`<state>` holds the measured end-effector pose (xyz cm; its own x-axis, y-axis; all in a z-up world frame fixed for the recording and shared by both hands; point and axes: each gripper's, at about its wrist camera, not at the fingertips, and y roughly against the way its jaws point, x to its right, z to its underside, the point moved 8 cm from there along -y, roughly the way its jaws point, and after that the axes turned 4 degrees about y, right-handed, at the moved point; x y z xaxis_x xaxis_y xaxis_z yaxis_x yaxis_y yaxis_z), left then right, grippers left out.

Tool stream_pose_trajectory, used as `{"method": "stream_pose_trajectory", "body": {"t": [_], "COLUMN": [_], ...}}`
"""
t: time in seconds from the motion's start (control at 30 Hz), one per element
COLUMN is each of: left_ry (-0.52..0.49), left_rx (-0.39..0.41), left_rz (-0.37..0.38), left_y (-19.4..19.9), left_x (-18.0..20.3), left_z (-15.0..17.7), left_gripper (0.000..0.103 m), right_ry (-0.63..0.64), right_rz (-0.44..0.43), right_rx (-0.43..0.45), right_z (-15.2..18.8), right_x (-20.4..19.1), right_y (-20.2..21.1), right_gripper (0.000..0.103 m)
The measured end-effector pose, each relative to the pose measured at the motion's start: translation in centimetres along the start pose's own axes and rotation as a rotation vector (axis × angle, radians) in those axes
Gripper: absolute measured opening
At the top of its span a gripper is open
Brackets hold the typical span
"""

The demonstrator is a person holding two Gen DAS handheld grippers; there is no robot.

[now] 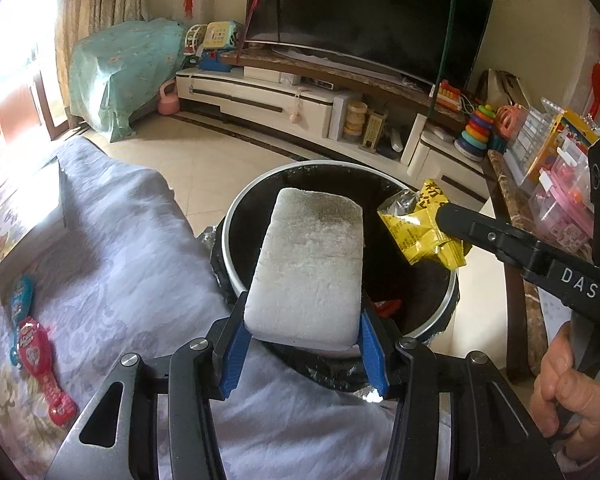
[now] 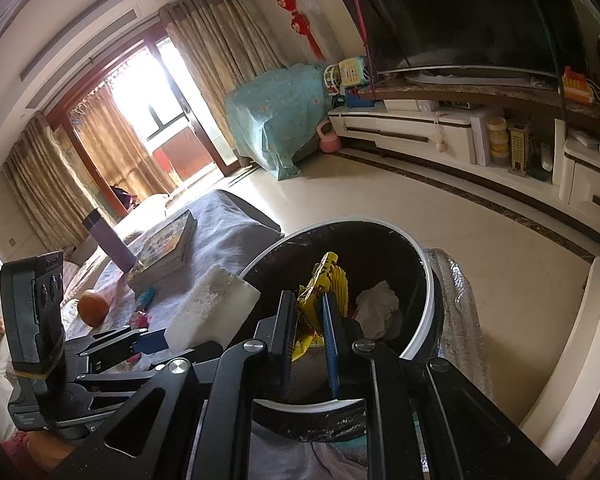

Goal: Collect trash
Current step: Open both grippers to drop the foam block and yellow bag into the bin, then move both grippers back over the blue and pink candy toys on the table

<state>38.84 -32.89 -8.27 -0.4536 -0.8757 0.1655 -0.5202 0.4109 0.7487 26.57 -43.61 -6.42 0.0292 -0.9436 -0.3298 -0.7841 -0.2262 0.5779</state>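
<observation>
My left gripper (image 1: pixel 302 322) is shut on a white foam block (image 1: pixel 312 256) and holds it tilted over the near rim of a round black trash bin (image 1: pixel 236 220). The block also shows in the right wrist view (image 2: pixel 212 308). My right gripper (image 2: pixel 306 304) is shut on a yellow snack wrapper (image 2: pixel 328 280) above the bin's opening (image 2: pixel 424 276). The wrapper (image 1: pixel 420 228) and right gripper (image 1: pixel 444 216) appear at the right in the left wrist view. Crumpled white paper (image 2: pixel 380 308) and a red scrap (image 1: pixel 388 306) lie inside the bin.
A table under a pale cloth (image 1: pixel 120 248) holds a book (image 2: pixel 168 248), a purple bottle (image 2: pixel 108 240), an orange (image 2: pixel 93 307), and red (image 1: pixel 40 356) and blue (image 1: pixel 22 292) toy packets. A TV stand (image 1: pixel 300 108) runs along the far wall. A side shelf (image 1: pixel 552 168) stands right.
</observation>
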Motion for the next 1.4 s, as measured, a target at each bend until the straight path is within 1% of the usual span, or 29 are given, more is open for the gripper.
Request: {"method": "stream_pose_trajectory", "body": {"t": [0.07, 0.3, 0.37, 0.47, 0.5, 0.53, 0.57, 0.6, 0.63, 0.73, 0.8, 0.87, 1.0, 1.03, 1.17, 1.23, 1.4], "left_ry": [-0.002, 0.003, 0.009, 0.021, 0.025, 0.030, 0.033, 0.035, 0.035, 0.044, 0.058, 0.076, 0.119, 0.132, 0.172, 0.190, 0.242], "left_rx": [-0.002, -0.013, -0.017, -0.020, -0.021, -0.022, -0.021, -0.017, -0.013, -0.009, -0.002, 0.001, 0.012, 0.016, 0.032, 0.044, 0.067], "left_rz": [-0.002, -0.004, -0.002, -0.002, -0.002, 0.003, 0.002, -0.002, -0.004, -0.009, -0.004, -0.002, -0.004, -0.007, -0.025, -0.040, -0.068], "left_y": [-0.3, -1.4, -1.7, -2.0, -2.0, -2.0, -2.0, -2.0, -1.9, -1.4, -0.9, -0.4, 1.1, 1.5, 3.2, 4.3, 6.8], "left_x": [0.1, 0.1, 0.1, 0.1, 0.0, 0.1, 0.0, -0.1, -0.1, -0.4, -0.6, -1.0, -2.2, -2.5, -4.4, -5.3, -7.6], "left_z": [-0.3, -0.7, -0.9, -1.1, -1.0, -1.0, -0.9, -0.9, -0.9, -0.5, 0.0, 0.7, 2.4, 2.9, 4.7, 5.6, 8.0], "left_gripper": [0.048, 0.049, 0.049, 0.051, 0.054, 0.058, 0.060, 0.063, 0.066, 0.068, 0.069, 0.070, 0.072, 0.072, 0.073, 0.073, 0.073], "right_ry": [-0.007, -0.013, -0.015, -0.034, -0.039, -0.045, -0.056, -0.061, -0.064, -0.072, -0.072, -0.068, -0.066, -0.062, -0.043, -0.028, 0.008], "right_rz": [0.004, 0.015, 0.019, 0.018, 0.015, 0.013, 0.009, 0.004, 0.003, 0.001, -0.003, -0.002, -0.007, -0.007, -0.022, -0.025, -0.044], "right_rx": [-0.003, -0.014, -0.017, -0.019, -0.020, -0.020, -0.018, -0.014, -0.012, -0.014, -0.008, -0.004, -0.003, -0.001, 0.003, 0.003, -0.013], "right_z": [-0.1, -0.3, -0.2, -0.2, -0.2, -0.2, -0.2, -0.2, -0.3, -0.3, -0.4, -0.4, -0.2, -0.1, 0.5, 0.9, 2.4], "right_x": [0.2, 0.9, 1.0, 1.3, 1.3, 1.4, 1.5, 1.5, 1.6, 1.5, 1.3, 1.1, 0.3, 0.0, -1.8, -2.9, -5.8], "right_y": [-0.2, -0.8, -0.9, -1.1, -1.1, -1.1, -1.1, -1.0, -1.0, -0.9, -0.7, -0.5, -0.3, -0.2, 0.1, 0.1, -0.2], "right_gripper": [0.016, 0.016, 0.018, 0.020, 0.021, 0.027, 0.043, 0.050, 0.055, 0.057, 0.061, 0.069, 0.072, 0.075, 0.085, 0.088, 0.090]}}
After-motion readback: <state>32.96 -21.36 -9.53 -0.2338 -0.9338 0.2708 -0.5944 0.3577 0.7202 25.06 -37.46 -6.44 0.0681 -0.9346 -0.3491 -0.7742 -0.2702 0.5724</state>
